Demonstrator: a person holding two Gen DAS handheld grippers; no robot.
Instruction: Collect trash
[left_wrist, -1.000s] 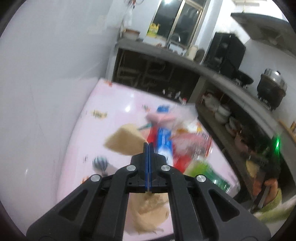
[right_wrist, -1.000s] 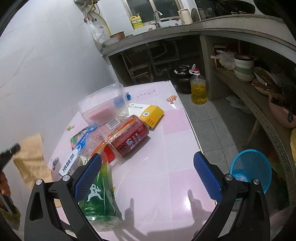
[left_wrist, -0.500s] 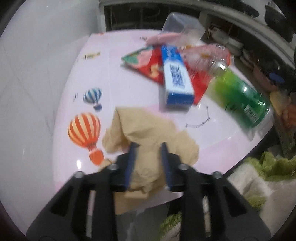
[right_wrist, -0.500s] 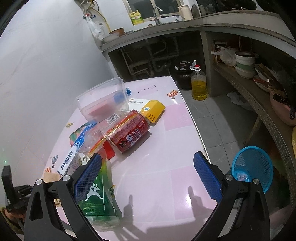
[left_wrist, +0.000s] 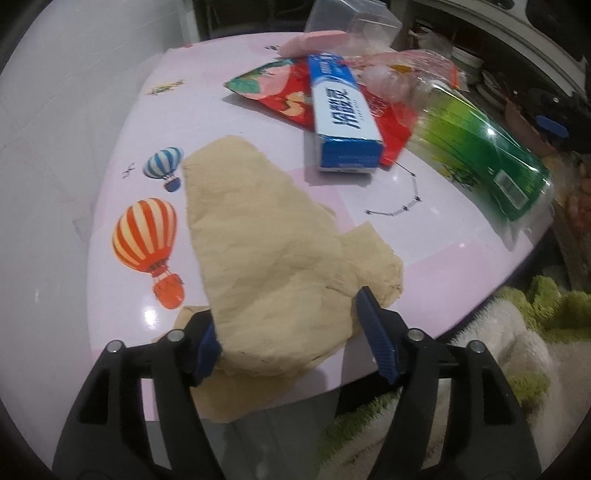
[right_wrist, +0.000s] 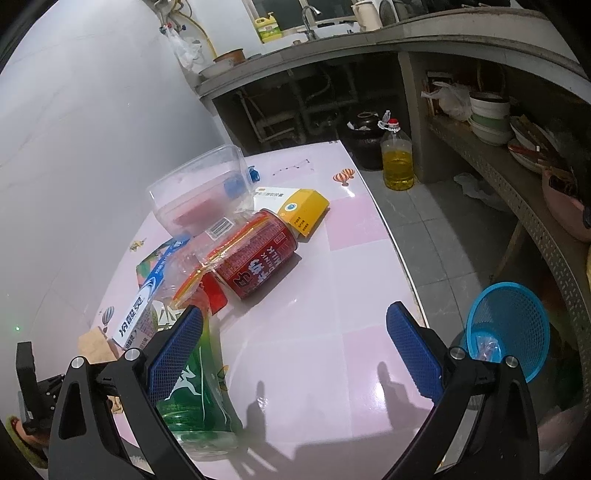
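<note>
Kitchen corner: grey concrete counter (right_wrist: 369, 40) with a sink along the back, white wall on the left, glossy pink table (right_wrist: 314, 332) with hot-air-balloon stickers (left_wrist: 146, 240) in front.

Trash is piled on the table's wall-side half. Crumpled tan paper napkin (left_wrist: 266, 258) lies at the near edge, partly overhanging it. Behind it, a blue-and-white toothpaste box (left_wrist: 341, 122) rests on a red snack wrapper (left_wrist: 280, 92). Beside that, a green plastic bottle (left_wrist: 480, 147) lies on its side. A red drink can (right_wrist: 255, 254) sits inside a clear plastic bag, also on its side, and a yellow-and-white carton (right_wrist: 295, 203) lies just behind the can. Clear plastic tub (right_wrist: 199, 188) is tipped against the pile (something pink inside, can't make out what).

Left gripper (left_wrist: 291, 336) points steeply down over the napkin. Its jaws are opening, and the napkin sits between them. The left blue pad touches the paper's edge, while the right pad stands clear of it, so there is no clamp.

Right gripper (right_wrist: 291, 354) hovers over the near table edge, jaws spread wide with nothing between them. The green bottle lies just under its left finger.

Blue plastic mesh basket (right_wrist: 506, 328) stands on the floor to the right of the table, with a bit of clear wrapper inside. A yellow oil jug (right_wrist: 397, 162) stands on the grey tile floor further back.
</note>
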